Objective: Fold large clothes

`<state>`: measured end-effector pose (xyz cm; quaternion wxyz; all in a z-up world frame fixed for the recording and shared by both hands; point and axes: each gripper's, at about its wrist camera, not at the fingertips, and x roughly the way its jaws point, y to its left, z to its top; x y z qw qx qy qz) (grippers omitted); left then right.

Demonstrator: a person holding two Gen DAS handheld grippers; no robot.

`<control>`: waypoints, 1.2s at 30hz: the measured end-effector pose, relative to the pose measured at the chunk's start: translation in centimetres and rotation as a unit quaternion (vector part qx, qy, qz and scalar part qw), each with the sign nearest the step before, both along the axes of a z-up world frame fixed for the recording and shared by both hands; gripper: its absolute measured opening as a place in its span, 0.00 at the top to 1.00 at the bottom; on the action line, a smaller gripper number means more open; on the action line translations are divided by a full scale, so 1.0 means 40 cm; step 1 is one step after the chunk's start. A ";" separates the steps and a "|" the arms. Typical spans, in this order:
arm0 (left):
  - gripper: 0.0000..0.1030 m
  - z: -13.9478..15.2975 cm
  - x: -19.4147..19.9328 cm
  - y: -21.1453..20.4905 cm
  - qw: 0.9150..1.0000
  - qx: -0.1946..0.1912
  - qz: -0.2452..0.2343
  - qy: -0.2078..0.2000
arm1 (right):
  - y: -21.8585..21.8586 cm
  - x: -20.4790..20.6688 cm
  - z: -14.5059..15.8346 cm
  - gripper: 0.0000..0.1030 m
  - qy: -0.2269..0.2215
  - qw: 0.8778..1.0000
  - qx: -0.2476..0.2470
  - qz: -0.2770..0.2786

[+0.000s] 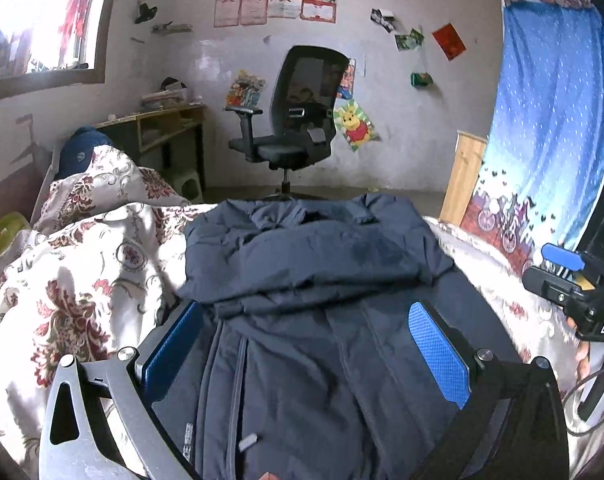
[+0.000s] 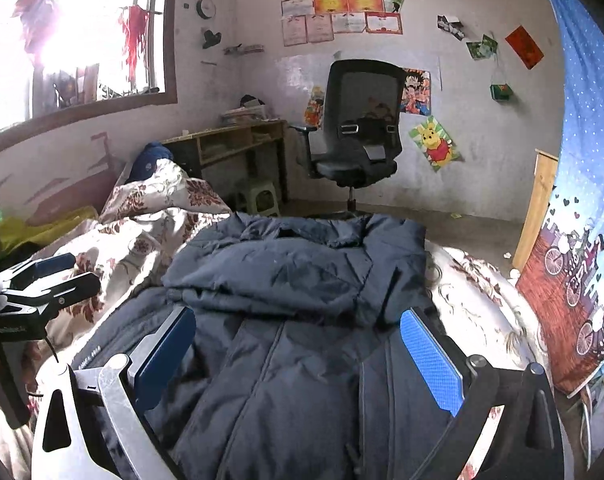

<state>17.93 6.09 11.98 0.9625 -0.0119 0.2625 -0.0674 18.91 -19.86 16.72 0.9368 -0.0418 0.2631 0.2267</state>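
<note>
A dark navy padded jacket point(image 1: 314, 280) lies spread on the bed over a floral quilt point(image 1: 82, 272), and everything here is placed against that jacket. Its upper part is folded down over the body, so a thick doubled layer sits at the far end, toward the office chair point(image 1: 294, 112) that stands on the floor beyond the bed's end. The zipper runs up the nearer part of the jacket.

The left claw point(image 1: 302, 352) is spread wide above the near part of the jacket, its two blue pads standing apart with the zipper and fabric showing between them. It grips nothing; whether the pads touch the cloth cannot be told. The folded edge lies just beyond its fingertips.

The right claw point(image 2: 298, 356) is likewise spread, poised over the jacket's near half with bare fabric between its pads and the fold just ahead. In the left wrist view the right claw appears off the jacket's right edge, over the quilt; in the right wrist view the left claw shows off the jacket's left edge.

A blue patterned curtain point(image 2: 582, 200) hangs to the jacket's right, and a wooden desk point(image 2: 238, 140) stands by the wall beyond its far left corner.
</note>
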 end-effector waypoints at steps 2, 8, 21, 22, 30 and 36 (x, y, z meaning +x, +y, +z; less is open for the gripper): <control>0.02 -0.018 -0.017 0.003 1.000 0.005 0.000 0.010 | -0.011 -0.020 -0.019 0.00 0.007 1.000 -0.005 0.000; 0.02 -0.075 -0.084 0.022 0.999 0.010 -0.020 0.045 | -0.039 -0.083 -0.052 0.00 0.022 1.000 -0.022 0.000; 0.02 -0.166 -0.208 0.018 0.992 0.043 -0.065 0.102 | -0.082 -0.202 -0.138 0.00 0.065 0.996 -0.061 0.009; 0.02 -0.174 -0.213 0.017 0.991 0.043 -0.067 0.107 | -0.083 -0.208 -0.146 0.00 0.072 0.995 -0.064 0.011; 0.02 -0.240 -0.238 -0.005 0.977 0.057 -0.101 0.178 | -0.068 -0.230 -0.206 0.00 0.141 0.980 -0.125 0.058; 0.02 -0.331 -0.246 -0.020 0.950 0.098 -0.143 0.260 | -0.059 -0.253 -0.306 0.00 0.180 0.960 -0.193 0.095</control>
